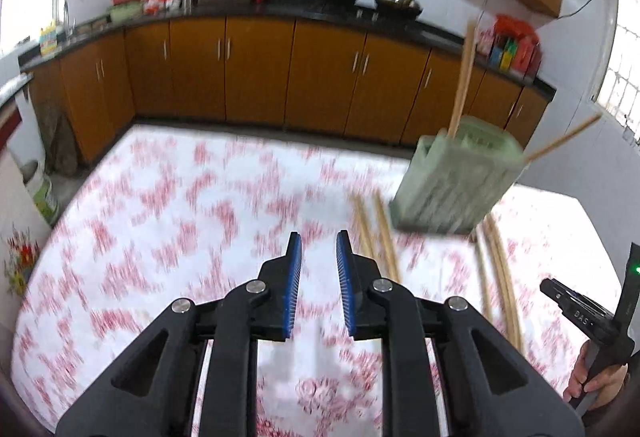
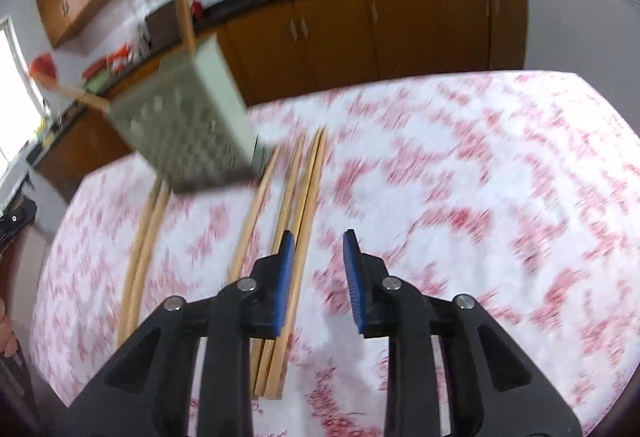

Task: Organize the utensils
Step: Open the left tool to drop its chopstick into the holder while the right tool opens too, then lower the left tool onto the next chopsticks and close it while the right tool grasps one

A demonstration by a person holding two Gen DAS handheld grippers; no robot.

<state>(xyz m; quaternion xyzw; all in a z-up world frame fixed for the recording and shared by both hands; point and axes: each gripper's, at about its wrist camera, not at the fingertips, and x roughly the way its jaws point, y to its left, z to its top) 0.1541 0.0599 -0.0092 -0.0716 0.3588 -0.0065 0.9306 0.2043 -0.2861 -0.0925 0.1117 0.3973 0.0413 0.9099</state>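
Note:
A pale green perforated utensil holder (image 1: 460, 181) stands on the table with chopsticks (image 1: 464, 77) sticking out of it; it also shows in the right wrist view (image 2: 188, 121). Several loose wooden chopsticks (image 2: 304, 205) lie on the red-and-white tablecloth in front of the holder; some also show in the left wrist view (image 1: 384, 237). My left gripper (image 1: 319, 253) is open and empty, above the cloth left of the chopsticks. My right gripper (image 2: 319, 253) is open and empty, just right of and above the near chopsticks. Both views are motion-blurred.
The table (image 1: 160, 217) carries a red floral cloth. Orange-brown kitchen cabinets (image 1: 260, 69) with a dark counter run behind it, with woks (image 1: 396, 1) and bottles on top. The right hand and its gripper body (image 1: 592, 321) show at the left view's right edge.

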